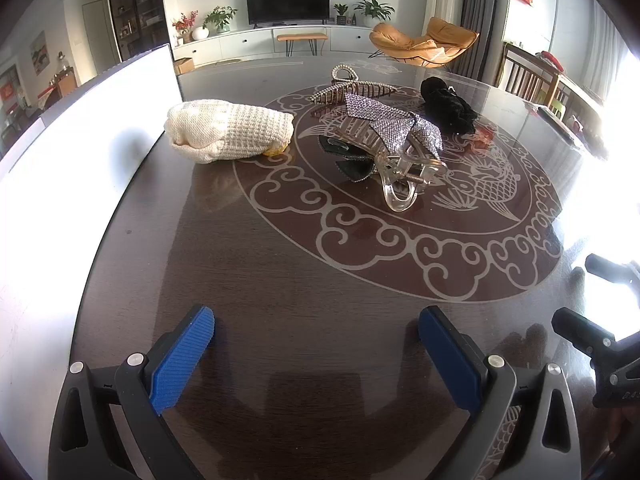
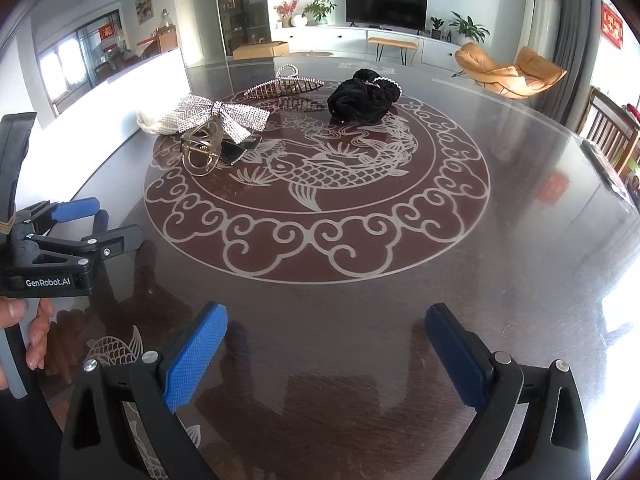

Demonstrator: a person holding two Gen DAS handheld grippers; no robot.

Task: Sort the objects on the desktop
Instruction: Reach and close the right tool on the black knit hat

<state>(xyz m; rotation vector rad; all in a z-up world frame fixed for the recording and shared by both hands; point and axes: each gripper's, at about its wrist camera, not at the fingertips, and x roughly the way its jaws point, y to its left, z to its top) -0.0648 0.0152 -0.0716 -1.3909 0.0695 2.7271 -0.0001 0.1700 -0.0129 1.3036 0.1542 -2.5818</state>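
Observation:
On the dark round table point(image 1: 320, 280) lie a cream knitted glove point(image 1: 228, 132), a clear claw clip with a rhinestone bow point(image 1: 396, 144), a pearl-edged claw clip point(image 1: 352, 88) behind it and a black velvet scrunchie point(image 1: 446, 106). The right wrist view shows the bow clip point(image 2: 216, 128), the pearl clip point(image 2: 284, 86) and the scrunchie point(image 2: 362, 96). My left gripper point(image 1: 316, 332) stands open over bare table, well short of the objects. My right gripper point(image 2: 326, 328) is also open and holds nothing. The left gripper point(image 2: 96, 220) shows at the right view's left edge.
A white box point(image 1: 80, 140) stands along the table's left side beside the glove. A hand point(image 2: 24, 332) grips the left tool's handle. Wooden chairs point(image 1: 532, 76) stand at the table's far right. The near half of the table is bare patterned wood.

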